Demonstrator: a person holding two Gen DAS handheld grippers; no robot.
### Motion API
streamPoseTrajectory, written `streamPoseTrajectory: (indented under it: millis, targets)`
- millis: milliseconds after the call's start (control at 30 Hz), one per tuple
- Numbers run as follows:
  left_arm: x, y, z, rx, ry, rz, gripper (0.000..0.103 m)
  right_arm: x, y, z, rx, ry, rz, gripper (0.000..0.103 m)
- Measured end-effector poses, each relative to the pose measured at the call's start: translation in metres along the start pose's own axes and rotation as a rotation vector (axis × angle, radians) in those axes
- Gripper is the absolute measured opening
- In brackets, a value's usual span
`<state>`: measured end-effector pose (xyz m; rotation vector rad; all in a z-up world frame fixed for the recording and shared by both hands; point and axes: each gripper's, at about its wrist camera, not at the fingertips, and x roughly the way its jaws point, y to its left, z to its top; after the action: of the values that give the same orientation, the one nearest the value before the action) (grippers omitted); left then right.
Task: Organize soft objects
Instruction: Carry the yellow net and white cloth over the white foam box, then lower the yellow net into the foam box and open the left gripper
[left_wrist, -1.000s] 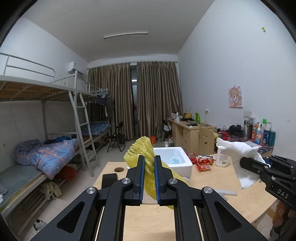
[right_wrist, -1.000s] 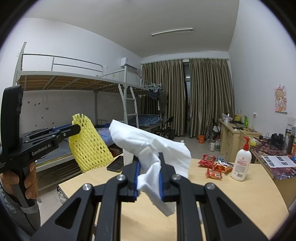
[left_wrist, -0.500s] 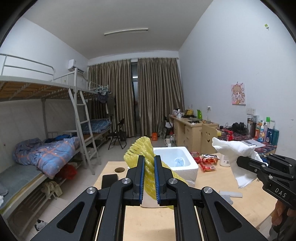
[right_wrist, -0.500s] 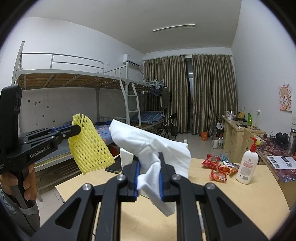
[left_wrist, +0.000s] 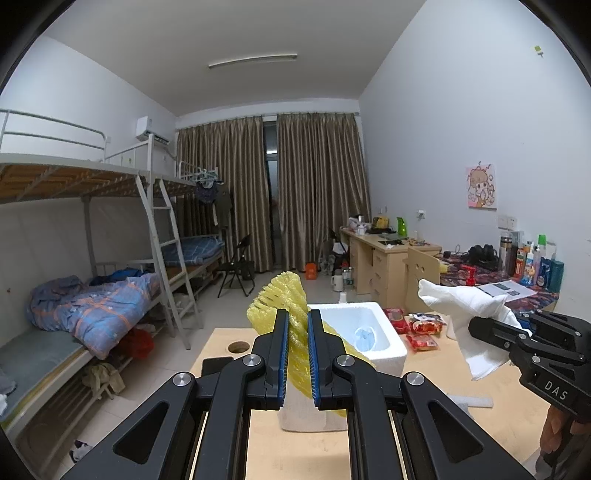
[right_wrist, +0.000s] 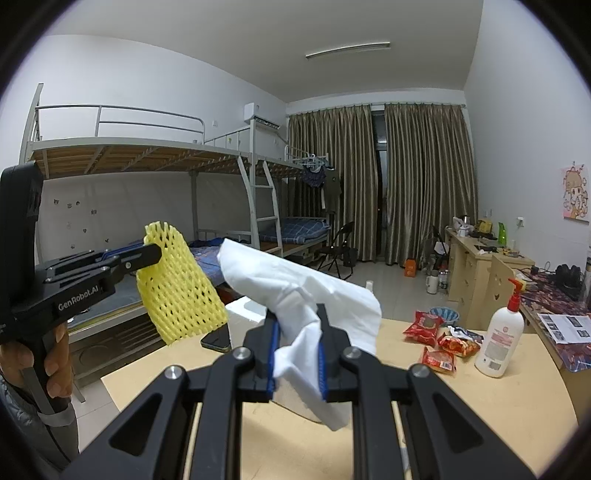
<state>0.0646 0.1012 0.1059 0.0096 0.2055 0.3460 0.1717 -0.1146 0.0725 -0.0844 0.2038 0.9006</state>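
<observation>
Box (left_wrist: 384, 325) on table (left_wrist: 295, 450); snacks (left_wrist: 421, 328) right.

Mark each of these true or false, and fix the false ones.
1. The left gripper is shut on the yellow foam net. True.
2. The right gripper holds nothing. False: it is shut on the white cloth.
3. The white foam box stands on the wooden table. True.
4. The lotion bottle lies on its side. False: it stands upright.
5. Both soft items are already in the box. False: both are held above the table.
</observation>
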Motion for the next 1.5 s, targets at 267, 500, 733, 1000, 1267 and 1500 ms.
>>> streamPoseTrajectory:
  millis: [267,500,733,1000,1267,1500]
  targets:
    - [0.02,0.003,0.009,-0.002,-0.004,0.001,0.01,0.008,-0.001,0.001,-0.002,0.002,0.003,0.02]
    - [0.042,0.004,0.016,-0.005,0.004,-0.006,0.01,0.02,-0.003,0.004,0.001,0.011,0.0,0.02]
    - [0.07,0.008,0.02,-0.012,0.03,-0.02,0.01,0.035,-0.007,0.006,0.004,0.025,0.0,0.02]
    - [0.103,0.009,0.02,-0.021,0.051,-0.045,0.01,0.054,-0.012,0.012,0.012,0.049,-0.005,0.02]
    - [0.139,0.008,0.015,-0.037,0.088,-0.076,0.01,0.068,-0.021,0.014,0.027,0.068,-0.013,0.02]
    - [0.169,0.005,0.011,-0.041,0.13,-0.103,0.01,0.077,-0.024,0.013,0.035,0.084,-0.019,0.02]
